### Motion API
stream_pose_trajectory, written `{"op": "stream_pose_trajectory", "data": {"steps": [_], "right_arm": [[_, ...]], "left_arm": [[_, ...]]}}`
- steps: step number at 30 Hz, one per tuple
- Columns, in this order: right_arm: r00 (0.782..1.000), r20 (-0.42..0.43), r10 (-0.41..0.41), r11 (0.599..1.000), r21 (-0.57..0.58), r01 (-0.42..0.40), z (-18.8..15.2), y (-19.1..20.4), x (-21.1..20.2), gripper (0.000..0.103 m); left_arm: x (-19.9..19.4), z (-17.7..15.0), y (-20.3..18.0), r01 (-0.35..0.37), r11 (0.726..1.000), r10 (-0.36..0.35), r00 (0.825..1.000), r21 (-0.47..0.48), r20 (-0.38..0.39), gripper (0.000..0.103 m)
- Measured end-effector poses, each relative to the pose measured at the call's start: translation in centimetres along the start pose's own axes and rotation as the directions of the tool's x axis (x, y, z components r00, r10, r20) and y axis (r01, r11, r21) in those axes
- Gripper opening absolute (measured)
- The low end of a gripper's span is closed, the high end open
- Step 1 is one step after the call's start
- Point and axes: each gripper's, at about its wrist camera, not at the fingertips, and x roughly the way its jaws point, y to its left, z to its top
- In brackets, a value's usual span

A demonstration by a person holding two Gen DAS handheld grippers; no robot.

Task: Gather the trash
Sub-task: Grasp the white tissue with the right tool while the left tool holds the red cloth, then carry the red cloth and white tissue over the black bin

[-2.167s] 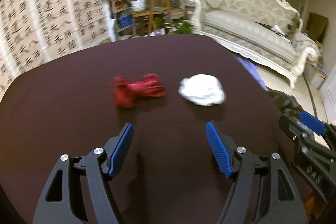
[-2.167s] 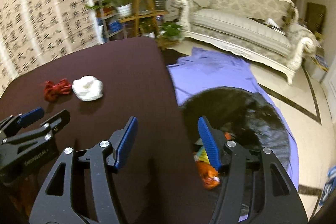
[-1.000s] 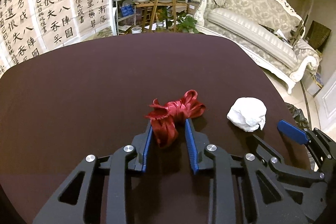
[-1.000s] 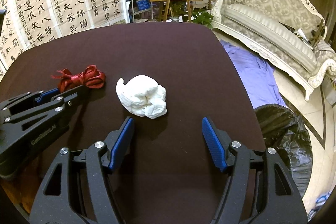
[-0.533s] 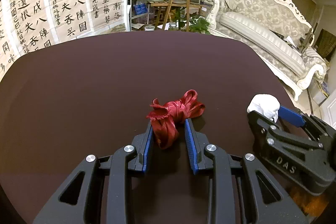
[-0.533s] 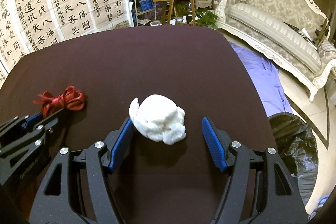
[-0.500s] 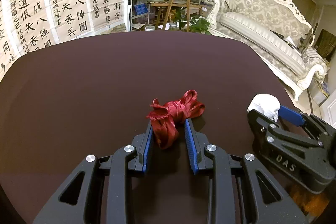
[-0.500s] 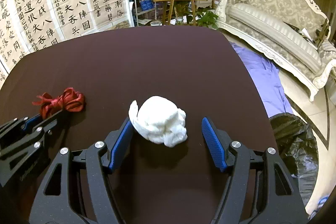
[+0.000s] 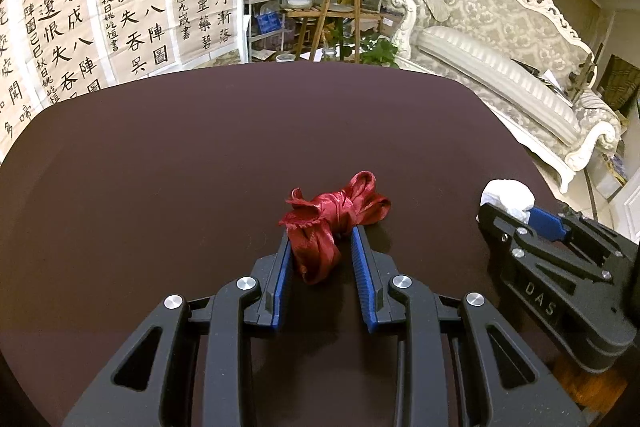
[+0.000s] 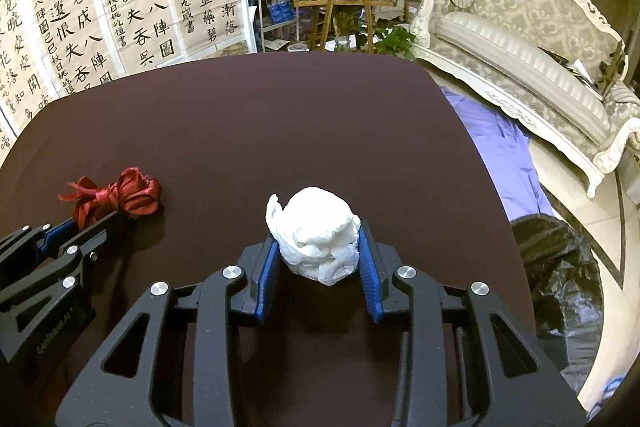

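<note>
In the left wrist view, the left gripper (image 9: 320, 247) was clamped on the red ribbon (image 9: 334, 213) at the frame's centre, as it had been a second before, the bundle spilling forward past the blue pads onto the dark brown table (image 9: 160, 167). What had changed lay at the right edge: the right gripper (image 9: 516, 207) had come in around the white paper wad (image 9: 507, 193), which earlier sat free on the cloth and now showed only as a white lump above the black frame. In the right wrist view, the jaws that had stood wide half a second before were closing, and both blue pads (image 10: 269, 263) now pressed the sides of the wad at centre frame, on the table. This view alone showed the black trash bag (image 10: 560, 267) on the floor at lower right, beside a purple sheet (image 10: 500, 143), with the ribbon at middle left.
</note>
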Motion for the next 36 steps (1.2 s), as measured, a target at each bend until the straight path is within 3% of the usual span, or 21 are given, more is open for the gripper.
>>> {"op": "stream_pose_trajectory", "data": {"steps": [17,26,36], "right_arm": [[0.992,0.074,-0.103,0.985,0.143,0.092,-6.6,-7.2,-7.9,0.034],[0.968,0.108,-0.228,0.956,0.215,0.201,-9.0,-12.5,-11.0,0.035],[0.942,0.099,-0.321,0.911,0.302,0.279,-10.2,-18.2,-11.5,0.035]], "left_arm": [[-4.7,-3.6,-6.3,0.112,0.988,-0.118,0.992,0.104,0.052,0.029],[-5.6,-4.3,-12.2,0.182,0.962,-0.200,0.977,0.205,0.071,0.029],[-4.5,-4.1,-17.6,0.206,0.933,-0.239,0.968,0.294,0.081,0.029]]}}
